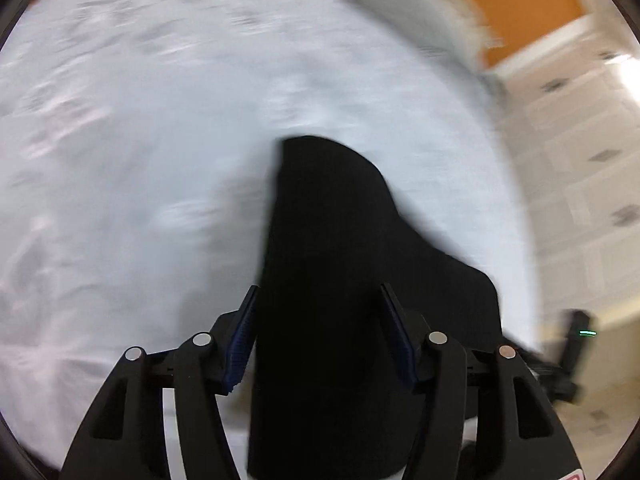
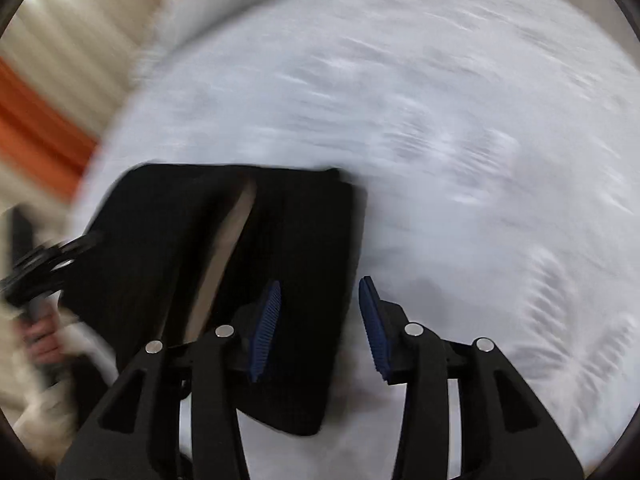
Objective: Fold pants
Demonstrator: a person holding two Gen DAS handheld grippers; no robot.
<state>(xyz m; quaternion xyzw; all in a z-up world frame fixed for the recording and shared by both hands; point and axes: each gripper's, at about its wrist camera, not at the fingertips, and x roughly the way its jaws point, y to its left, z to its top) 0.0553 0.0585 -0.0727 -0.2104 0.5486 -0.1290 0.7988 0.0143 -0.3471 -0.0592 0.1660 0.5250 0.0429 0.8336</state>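
The black pants lie on a bed covered with a white sheet, close to the bed's edge. Both views are smeared by motion blur, so fine detail of the cloth is hard to read.

In the left wrist view, the left gripper has its blue-padded fingers spread wide, one on either side of a long strip of the pants that runs forward between them. The pads do not press the cloth together; whether they touch it I cannot tell.

In the right wrist view, the right gripper is also spread. Its left finger sits over the right edge of the pants, while the other finger is over bare sheet. The pants show two dark leg panels with a pale narrow gap between them.

At the left edge of that view, blurred, the left gripper and the person's hand holding it appear beside the pants. A tiled floor and an orange wall lie beyond the bed.
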